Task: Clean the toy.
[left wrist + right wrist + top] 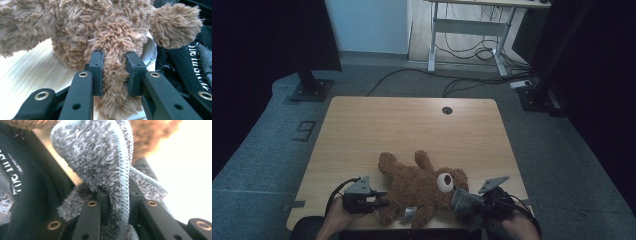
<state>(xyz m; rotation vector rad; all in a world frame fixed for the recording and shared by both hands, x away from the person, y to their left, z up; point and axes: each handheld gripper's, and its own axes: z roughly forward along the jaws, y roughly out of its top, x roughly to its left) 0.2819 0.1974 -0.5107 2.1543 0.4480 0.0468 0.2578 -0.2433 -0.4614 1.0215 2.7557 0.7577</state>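
Gripping a brown teddy bear [424, 187] and a grey cloth [466, 202] at the lower edge of the wooden table [412, 125].

Left gripper [114, 72]: jaws nearly closed, pads pressing a plush limb at lower centre of the left gripper view. Right gripper [117, 200]: jaws nearly closed, clamping the grey cloth, which rises folded above them beside the bear's head, lower right of the high view.

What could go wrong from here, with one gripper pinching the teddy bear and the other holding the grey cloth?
1. The left gripper clamps only a tuft of the teddy bear; a pull may slip off the fur.
2. The bear lies at the table's near edge, one paw over it, so a tug could drag it off.
3. The right gripper holds the grey cloth bunched, so it may snag.
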